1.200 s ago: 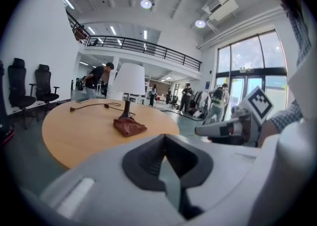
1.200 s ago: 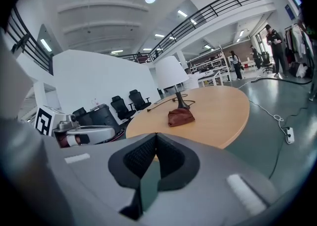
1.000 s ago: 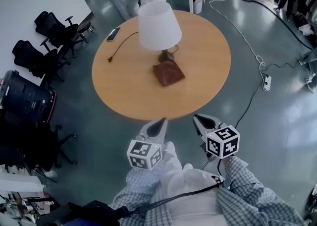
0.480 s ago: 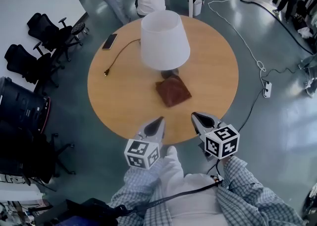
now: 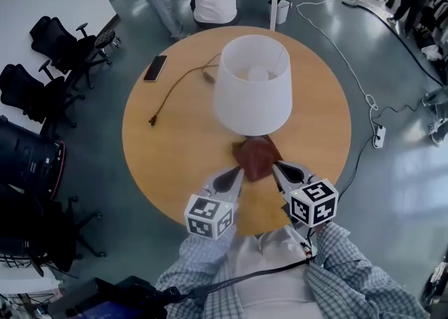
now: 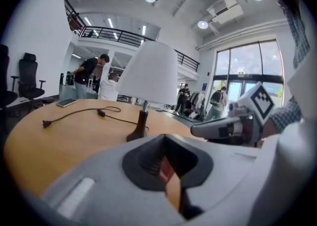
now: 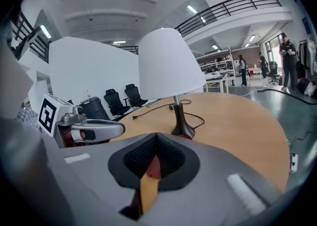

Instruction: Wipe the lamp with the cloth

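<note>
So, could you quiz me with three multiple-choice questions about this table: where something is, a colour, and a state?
1. The cloth lies: A under the phone; B beside the lamp; C on the floor.
2. The shade is: A white; B red; C black.
3. The plug is: A plugged in; B dangling off the edge; C loose on the table.
Answers: B, the brown cloth sits by the lamp's foot; A, the shade is plain white; C, the plug lies free on the wood.
</note>
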